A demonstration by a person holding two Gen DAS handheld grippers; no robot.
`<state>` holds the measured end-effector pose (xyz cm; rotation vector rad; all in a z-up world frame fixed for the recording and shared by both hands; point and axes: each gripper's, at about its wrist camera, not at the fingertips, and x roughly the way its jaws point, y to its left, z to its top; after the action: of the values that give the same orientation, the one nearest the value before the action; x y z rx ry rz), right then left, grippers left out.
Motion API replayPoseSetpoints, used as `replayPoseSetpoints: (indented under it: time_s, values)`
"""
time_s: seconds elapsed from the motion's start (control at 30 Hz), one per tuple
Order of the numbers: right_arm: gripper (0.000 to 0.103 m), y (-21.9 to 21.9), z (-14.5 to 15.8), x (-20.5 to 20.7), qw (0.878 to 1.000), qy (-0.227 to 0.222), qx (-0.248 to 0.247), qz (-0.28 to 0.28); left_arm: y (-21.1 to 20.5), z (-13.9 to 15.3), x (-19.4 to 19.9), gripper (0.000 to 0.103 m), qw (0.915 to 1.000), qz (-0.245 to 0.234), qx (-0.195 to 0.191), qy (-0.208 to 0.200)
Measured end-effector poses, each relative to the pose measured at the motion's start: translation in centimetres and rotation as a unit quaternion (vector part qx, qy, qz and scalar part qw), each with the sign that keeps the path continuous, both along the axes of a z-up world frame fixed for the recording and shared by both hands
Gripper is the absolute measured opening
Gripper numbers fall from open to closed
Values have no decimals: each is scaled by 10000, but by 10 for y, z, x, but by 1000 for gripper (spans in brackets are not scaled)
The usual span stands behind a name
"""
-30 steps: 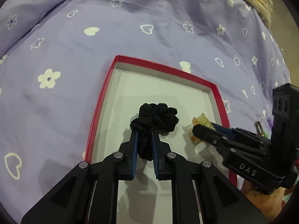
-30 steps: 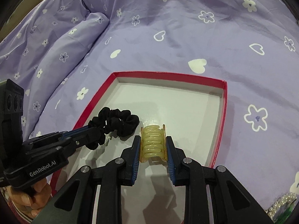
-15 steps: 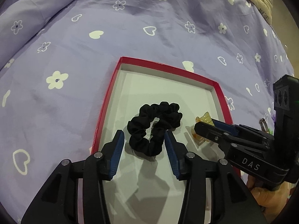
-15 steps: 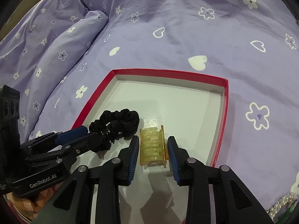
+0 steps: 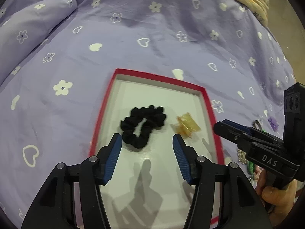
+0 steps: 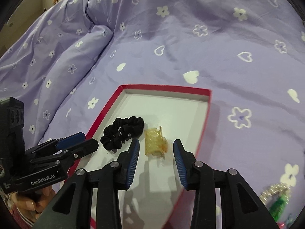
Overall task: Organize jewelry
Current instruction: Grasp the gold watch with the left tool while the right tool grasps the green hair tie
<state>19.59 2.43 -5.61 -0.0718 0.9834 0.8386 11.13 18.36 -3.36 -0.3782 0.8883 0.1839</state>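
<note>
Our left claw (image 5: pixel 145 143) and right claw (image 6: pixel 155 148) are opening and hold nothing. Just ahead of them, the black scrunchie (image 5: pixel 143 126) and yellow hair clip (image 6: pixel 155 140) lie in the red tray (image 6: pixel 165 87). Beyond the right claw, more jewelry (image 6: pixel 274 190) waits on the purple bedsheet (image 6: pixel 190 38).

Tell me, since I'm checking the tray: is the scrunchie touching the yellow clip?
No, bare white tray floor shows between the scrunchie and the clip.

Red tray (image 5: pixel 103 114) on lilac bedspread (image 5: pixel 152 38)
</note>
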Motion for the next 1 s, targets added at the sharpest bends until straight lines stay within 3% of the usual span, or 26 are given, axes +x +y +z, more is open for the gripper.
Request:
replayPoseSetpoints:
  time_s: [0.53,1.0]
  values:
    - [43,-118,24,-8,9958,-151,187,-880,-80,15,11,56,9971,-757,-35,-74]
    - [46,-222,23,-8,9839,-176,112,-1772,-153,12,35,57,9892,-1466,2,26]
